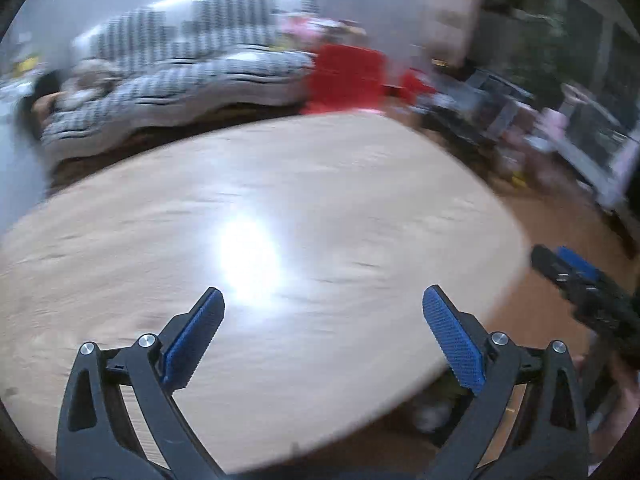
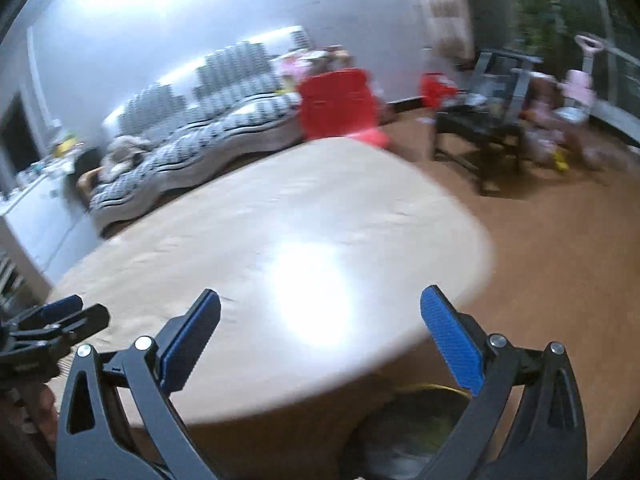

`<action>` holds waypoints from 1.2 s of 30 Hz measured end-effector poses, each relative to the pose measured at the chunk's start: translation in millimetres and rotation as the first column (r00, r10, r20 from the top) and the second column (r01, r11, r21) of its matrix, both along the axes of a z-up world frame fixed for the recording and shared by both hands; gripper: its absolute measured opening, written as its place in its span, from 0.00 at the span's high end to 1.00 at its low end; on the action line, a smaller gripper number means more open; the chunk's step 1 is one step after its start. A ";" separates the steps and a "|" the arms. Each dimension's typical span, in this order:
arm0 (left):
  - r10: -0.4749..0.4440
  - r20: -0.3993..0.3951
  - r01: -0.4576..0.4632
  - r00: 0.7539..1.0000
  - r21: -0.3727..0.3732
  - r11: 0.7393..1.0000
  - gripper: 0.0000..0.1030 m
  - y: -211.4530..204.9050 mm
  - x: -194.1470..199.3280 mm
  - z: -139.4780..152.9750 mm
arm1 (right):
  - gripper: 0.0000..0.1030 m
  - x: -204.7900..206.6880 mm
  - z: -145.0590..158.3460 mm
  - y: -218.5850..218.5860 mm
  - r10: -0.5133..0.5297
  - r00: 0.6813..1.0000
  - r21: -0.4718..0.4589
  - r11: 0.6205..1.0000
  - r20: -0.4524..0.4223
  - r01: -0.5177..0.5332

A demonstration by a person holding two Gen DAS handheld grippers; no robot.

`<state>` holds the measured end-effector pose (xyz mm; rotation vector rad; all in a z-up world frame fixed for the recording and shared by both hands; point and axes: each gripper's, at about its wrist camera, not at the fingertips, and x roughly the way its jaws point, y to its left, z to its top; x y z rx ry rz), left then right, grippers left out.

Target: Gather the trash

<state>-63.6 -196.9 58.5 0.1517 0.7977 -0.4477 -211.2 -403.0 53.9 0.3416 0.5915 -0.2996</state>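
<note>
Two tools in view, both w/ jaws spread wide apart and nothing between them. Left tool [image 1: 323, 300] fills the bottom of the left wrist view, two blue pads [image 1: 452, 340] splayed out over the desk [image 1: 280, 200]. Right tool [image 2: 320, 304] sits the same way at the bottom of the right wrist view. Each tool also shows in the other's view: right one at the right edge of the left wrist view, left one at the lower left edge of the right wrist view.

One desk, light wood, rounded edge, w/ one bright glare patch near its middle. Its top looks bare in both views, though motion blur is heavy.

Task's thing: one dark round bin [image 2: 408, 436], prob. the trash bin, w/ a yellowish rim, at bottom centre-right of the right wrist view, below the desk edge and between the right tool's arms. Contents too blurred to tell.

Background, upper half of frame: one striped sofa [image 2: 208, 128] at upper left, one red chair [image 2: 340, 100] at upper centre just behind the desk's far edge, one dark chair [image 2: 488, 128] at upper right, one pink ride-on toy [image 2: 576, 84] at far right. Floor [image 2: 560, 260] is brown.
</note>
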 end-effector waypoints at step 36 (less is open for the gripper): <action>0.438 -0.041 -0.434 0.898 0.076 0.898 0.06 222.4 132.9 -67.1 | 0.06 224.7 -59.5 217.2 0.260 0.946 -0.143 0.946 -0.193 -0.289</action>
